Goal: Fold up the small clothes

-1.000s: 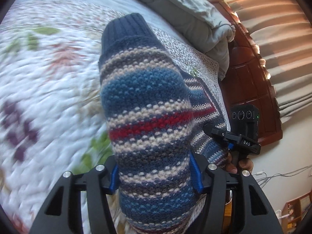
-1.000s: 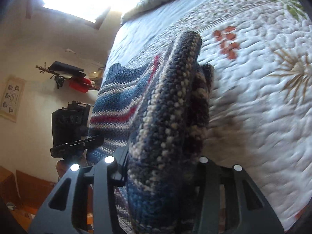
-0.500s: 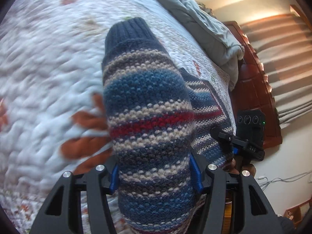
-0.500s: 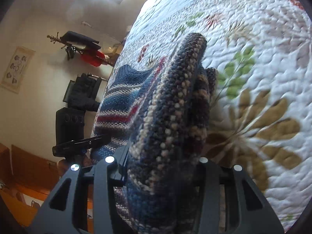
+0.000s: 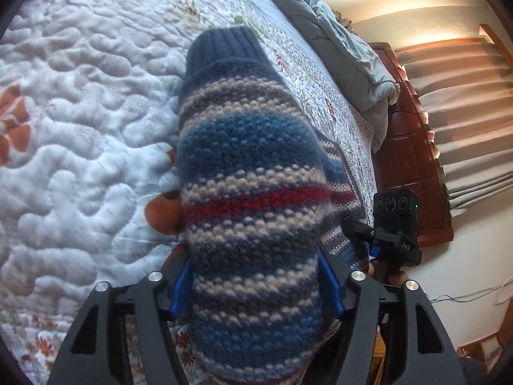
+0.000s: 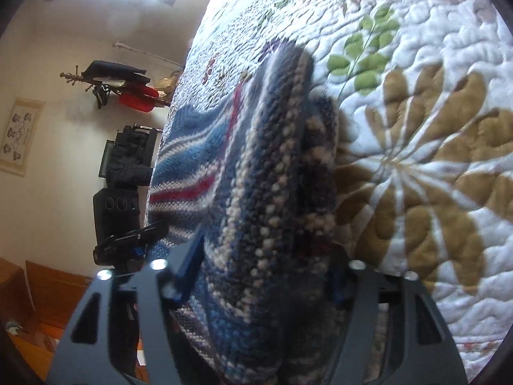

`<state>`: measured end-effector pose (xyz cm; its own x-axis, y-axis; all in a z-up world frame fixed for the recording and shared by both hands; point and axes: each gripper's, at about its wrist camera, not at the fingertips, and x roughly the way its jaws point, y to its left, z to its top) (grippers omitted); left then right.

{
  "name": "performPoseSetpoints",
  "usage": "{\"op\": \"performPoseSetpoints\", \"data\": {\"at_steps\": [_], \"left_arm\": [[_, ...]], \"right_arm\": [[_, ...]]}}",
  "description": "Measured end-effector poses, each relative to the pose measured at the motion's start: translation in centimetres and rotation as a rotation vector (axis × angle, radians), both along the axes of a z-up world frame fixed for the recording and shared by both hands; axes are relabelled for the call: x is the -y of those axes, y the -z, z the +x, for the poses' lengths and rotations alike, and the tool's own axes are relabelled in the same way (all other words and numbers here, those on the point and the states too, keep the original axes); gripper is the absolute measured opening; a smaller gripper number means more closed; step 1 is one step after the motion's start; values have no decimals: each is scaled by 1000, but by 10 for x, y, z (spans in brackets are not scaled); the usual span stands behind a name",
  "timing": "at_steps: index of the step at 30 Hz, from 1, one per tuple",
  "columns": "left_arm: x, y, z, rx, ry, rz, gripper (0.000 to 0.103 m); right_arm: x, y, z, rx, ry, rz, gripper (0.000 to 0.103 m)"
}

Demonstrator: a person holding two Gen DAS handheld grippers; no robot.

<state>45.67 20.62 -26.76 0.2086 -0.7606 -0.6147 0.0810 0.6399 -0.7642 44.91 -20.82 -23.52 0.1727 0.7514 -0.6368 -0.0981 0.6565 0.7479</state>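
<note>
My left tool [image 5: 255, 284] and right tool [image 6: 267, 276] are both clamping the sweater [image 5: 250, 199], its sleeve pointing away over the bed [image 5: 80, 102].

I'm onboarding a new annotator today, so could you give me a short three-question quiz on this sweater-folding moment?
1. True or false: the left hand-held gripper is open and holds nothing.
2. Multiple choice: the striped sweater is gripped by A) the left hand-held gripper only, B) the right hand-held gripper only, C) both.
3. Fill in: the sleeve in the left wrist view ends in a ribbed cuff coloured ____, seen against the quilt.

Key
1. False: it is shut on the sleeve.
2. C: each one pinches a part of the sweater.
3. Navy.
</note>
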Motion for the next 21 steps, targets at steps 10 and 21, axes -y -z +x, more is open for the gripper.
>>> {"op": "performPoseSetpoints", "data": {"at_steps": [10,21], "left_arm": [[6,-75,-85,318,-33,100,70],[36,-30,-125,262,12,37,69]], "right_arm": [[41,-36,46,43,85,7,70],[-3,-24,72,111,85,-166,12]]}}
